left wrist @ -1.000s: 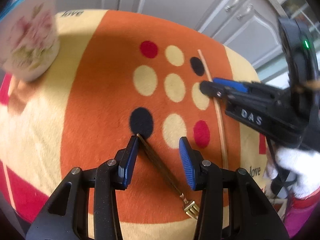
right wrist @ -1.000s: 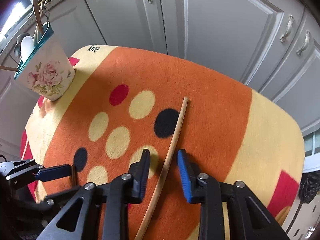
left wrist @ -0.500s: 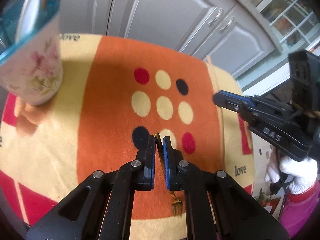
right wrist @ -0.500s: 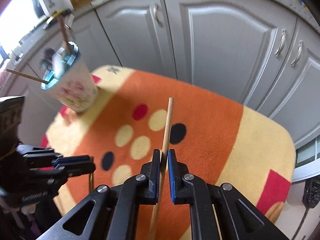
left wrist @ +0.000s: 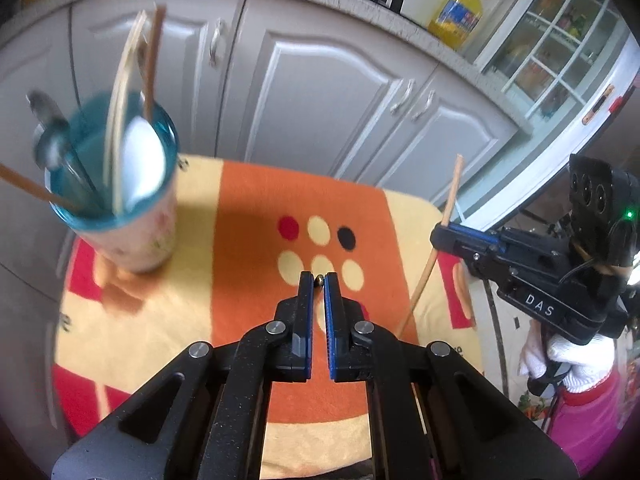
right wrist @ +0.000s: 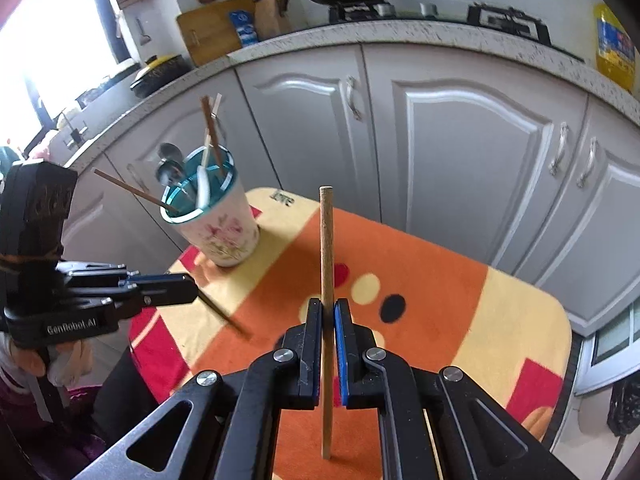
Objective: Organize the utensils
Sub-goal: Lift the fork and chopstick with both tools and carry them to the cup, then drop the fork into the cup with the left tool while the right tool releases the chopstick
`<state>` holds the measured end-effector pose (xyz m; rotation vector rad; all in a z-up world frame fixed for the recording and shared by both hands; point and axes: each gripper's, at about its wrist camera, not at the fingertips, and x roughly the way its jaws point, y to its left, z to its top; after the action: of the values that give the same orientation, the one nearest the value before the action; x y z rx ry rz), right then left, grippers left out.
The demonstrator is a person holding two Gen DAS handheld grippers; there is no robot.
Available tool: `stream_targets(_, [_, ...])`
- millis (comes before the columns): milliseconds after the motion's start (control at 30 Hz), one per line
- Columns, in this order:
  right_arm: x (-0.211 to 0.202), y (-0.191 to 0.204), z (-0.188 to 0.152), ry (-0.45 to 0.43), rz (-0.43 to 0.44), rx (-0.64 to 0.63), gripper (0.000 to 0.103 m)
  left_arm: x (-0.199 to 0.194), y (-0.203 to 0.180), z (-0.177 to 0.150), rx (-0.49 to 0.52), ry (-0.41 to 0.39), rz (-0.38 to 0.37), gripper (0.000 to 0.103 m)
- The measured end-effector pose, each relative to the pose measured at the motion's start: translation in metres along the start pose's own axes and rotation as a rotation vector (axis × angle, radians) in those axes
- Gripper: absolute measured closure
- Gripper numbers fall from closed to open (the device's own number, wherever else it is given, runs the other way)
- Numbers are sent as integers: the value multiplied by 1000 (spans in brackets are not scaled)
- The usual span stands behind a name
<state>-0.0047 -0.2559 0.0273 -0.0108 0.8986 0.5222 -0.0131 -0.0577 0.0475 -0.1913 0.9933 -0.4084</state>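
Observation:
My left gripper (left wrist: 319,280) is shut on a brass fork; only its handle tip (left wrist: 319,279) shows between the pads, and its shaft (right wrist: 224,314) hangs down in the right wrist view. My right gripper (right wrist: 328,308) is shut on a light wooden chopstick (right wrist: 326,248), held upright above the table; it also shows in the left wrist view (left wrist: 450,200). A floral cup with a teal rim (left wrist: 132,236) (right wrist: 218,232) stands at the far left of the table, holding chopsticks, spoons and a white spoon.
The small table wears an orange, cream and red dotted cloth (left wrist: 248,280) (right wrist: 432,280). Grey kitchen cabinets (right wrist: 460,140) stand close behind it. A counter above carries a yellow oil bottle (left wrist: 456,16) and cookware.
Both grippers closed on their utensils on the cloth, then lifted them well above the table. The cup has come fully into view as both cameras rose.

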Motion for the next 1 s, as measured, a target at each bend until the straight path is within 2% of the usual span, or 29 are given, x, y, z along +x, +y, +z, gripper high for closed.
stream_targets(300, [-12,34,38,-66,39,-60,97,-51,18,36,1,-108,41,100])
stream_targets(633, [-25,87,101,-147,93,-181,97,-122,61,85,-19,-269,137,100])
stream_targets(800, [-32,107,131,-182,117,-229,97,-133,75,98,-21,-284,177,100])
stream_targets(1000, [-35,129,155,-207,142,-272,97,-119,90,101,-33,-262,222,100])
